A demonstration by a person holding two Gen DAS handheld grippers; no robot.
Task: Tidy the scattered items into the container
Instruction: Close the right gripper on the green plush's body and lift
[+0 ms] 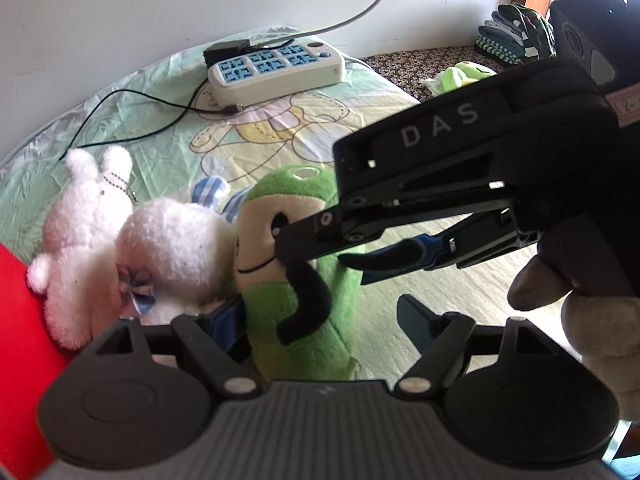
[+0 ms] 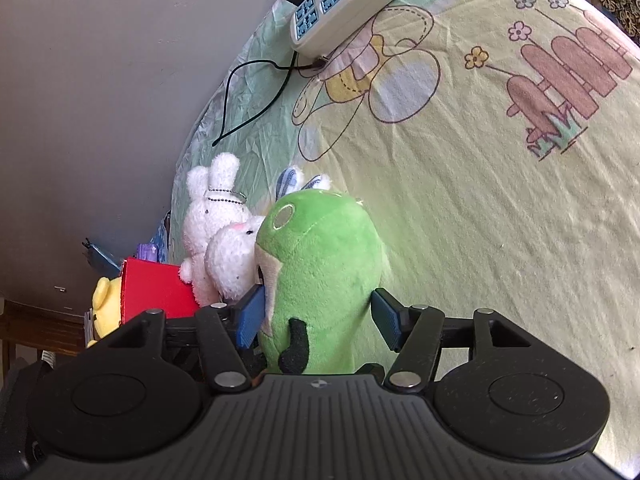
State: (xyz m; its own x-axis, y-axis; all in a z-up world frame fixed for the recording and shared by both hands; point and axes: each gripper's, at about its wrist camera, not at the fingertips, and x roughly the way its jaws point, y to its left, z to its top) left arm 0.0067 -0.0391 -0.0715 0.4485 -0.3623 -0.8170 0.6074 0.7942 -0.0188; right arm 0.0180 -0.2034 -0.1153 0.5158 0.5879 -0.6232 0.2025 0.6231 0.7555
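Note:
A green frog plush point(image 1: 280, 192) point(image 2: 320, 248) stands upright on the bed sheet. My left gripper point(image 1: 316, 312) is open around its lower body; the left pad point(image 1: 224, 324) is next to the plush and the right pad point(image 1: 412, 316) stands clear of it. My right gripper point(image 2: 318, 304) also straddles the plush and is open, with a small gap at its right pad point(image 2: 384, 320). In the left wrist view the right gripper point(image 1: 316, 254) reaches in from the right across the plush's face. A red box point(image 1: 20, 320) point(image 2: 156, 288) sits at the left.
Two white bunny plushes point(image 1: 92, 220) point(image 2: 232, 256) lie against the green one, by the red box. A yellow plush point(image 2: 106, 300) sits beyond the box. A power strip point(image 1: 276, 68) with a black cable point(image 1: 132, 120) lies farther back. Folded clothes point(image 1: 516, 32) are at the far right.

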